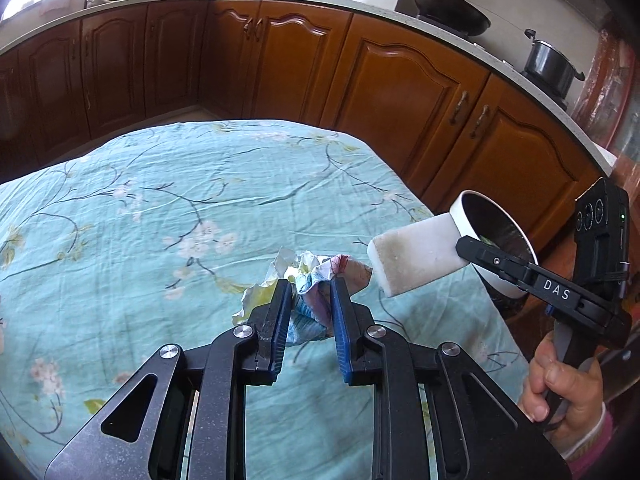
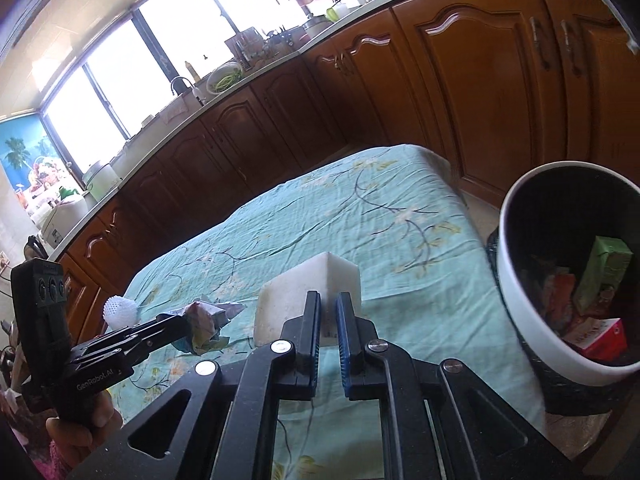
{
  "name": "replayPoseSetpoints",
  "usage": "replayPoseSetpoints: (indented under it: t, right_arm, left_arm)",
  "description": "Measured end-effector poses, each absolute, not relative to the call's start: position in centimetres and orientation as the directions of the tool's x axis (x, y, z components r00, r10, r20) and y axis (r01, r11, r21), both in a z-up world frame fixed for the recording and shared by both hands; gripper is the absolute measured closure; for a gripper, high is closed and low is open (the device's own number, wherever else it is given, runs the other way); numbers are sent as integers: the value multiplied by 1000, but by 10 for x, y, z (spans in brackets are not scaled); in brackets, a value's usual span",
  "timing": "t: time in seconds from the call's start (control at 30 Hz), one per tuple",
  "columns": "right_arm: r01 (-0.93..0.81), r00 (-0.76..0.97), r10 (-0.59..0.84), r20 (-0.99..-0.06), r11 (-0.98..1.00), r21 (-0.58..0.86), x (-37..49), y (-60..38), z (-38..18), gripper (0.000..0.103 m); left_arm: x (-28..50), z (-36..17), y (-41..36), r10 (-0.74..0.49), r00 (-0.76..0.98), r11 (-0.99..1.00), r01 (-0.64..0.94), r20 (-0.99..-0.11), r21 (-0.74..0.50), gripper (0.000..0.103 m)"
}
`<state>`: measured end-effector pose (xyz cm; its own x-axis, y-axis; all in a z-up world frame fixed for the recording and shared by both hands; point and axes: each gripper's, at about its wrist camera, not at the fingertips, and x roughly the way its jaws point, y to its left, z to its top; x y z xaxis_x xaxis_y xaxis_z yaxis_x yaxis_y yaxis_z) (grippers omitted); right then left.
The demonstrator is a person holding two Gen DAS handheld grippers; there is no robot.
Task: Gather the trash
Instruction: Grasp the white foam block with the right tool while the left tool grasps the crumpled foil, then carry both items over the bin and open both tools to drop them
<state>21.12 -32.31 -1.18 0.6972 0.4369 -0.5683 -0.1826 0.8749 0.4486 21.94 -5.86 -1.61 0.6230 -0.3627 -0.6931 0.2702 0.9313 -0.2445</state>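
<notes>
My left gripper (image 1: 312, 286) is shut on a crumpled wad of coloured paper (image 1: 308, 268), held just above the teal flowered tablecloth (image 1: 200, 184). My right gripper (image 2: 329, 296) is shut on a white foam block (image 2: 304, 292), and that white block (image 1: 416, 256) shows at the right of the left wrist view, in front of the bin. The white-rimmed trash bin (image 2: 516, 300) with a black liner stands off the table's right edge, to the right of the block. It holds a green carton (image 2: 604, 276) and a red box (image 2: 600, 338).
A white foam mesh sleeve (image 2: 120, 312) lies on the cloth beyond the left gripper (image 2: 180, 326). Brown kitchen cabinets (image 1: 280, 68) run behind the table under a cluttered counter. A wok (image 1: 452, 12) and a pot (image 1: 552, 64) sit on the stove at the right.
</notes>
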Motion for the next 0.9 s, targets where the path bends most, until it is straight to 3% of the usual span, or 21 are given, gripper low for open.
replayPoseSetpoints:
  t: [0.9]
  right_arm:
    - [4,810,260,-525,893,449,163,-462,7,95]
  left_arm:
    - [221,7,-200,-466,552,857,474,-691,-200,84]
